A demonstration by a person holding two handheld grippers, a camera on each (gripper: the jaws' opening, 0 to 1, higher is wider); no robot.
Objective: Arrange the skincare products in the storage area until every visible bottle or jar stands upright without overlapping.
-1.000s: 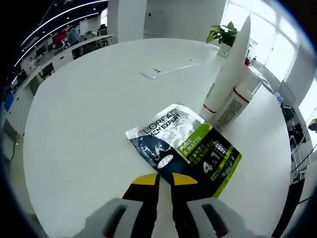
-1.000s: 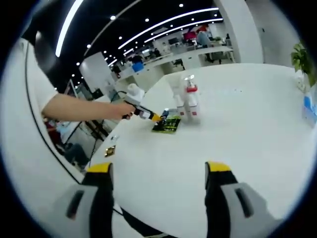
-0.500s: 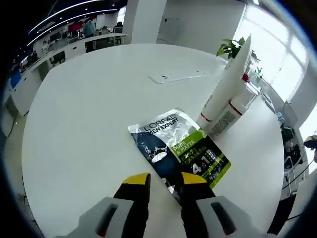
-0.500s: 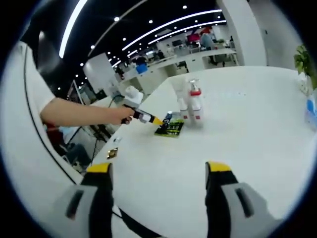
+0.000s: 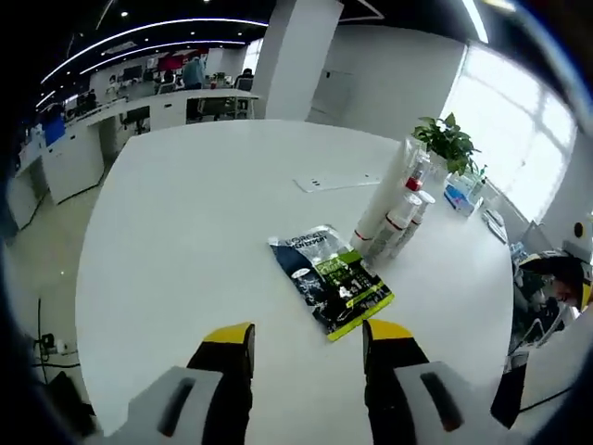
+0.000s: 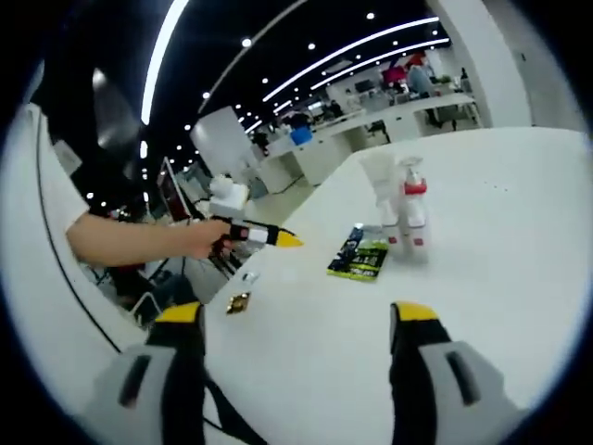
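item: round white tabletop (image 5: 185,213), skincare lot, arrangement in progress.

landmark: flat sachet (image 5: 330,278), dark with a green panel, lying face up near the middle of the tabletop.

- bottles (image 5: 394,209): a tight cluster of white containers with red bands, just beyond the sachet on its far side. in the right gripper view they read as two or three upright pieces (image 6: 400,211), one with a pump top. they stand close together; whether they touch cannot be told. judged done, or nearly so.
- sachet: lies flat, its far corner near the base of the bottles, apparently not overlapping them. judged the one piece not standing; a soft pack like this may not stand unaided.
- left gripper (image 5: 306,336): fingers yellow-tipped, set wide apart, holding nothing, on the near side of the sachet and clear of it. seen from the right gripper view it hangs above the tabletop edge, well short of the sachet (image 6: 359,252).
- right gripper (image 6: 296,317): fingers wide apart, holding nothing, well back from the sachet.
- small gold packet (image 6: 238,302): near the tabletop edge, apart from the sachet; contents unreadable.

remaining, as judged: the sachet's placement, spacing check on the bottles.
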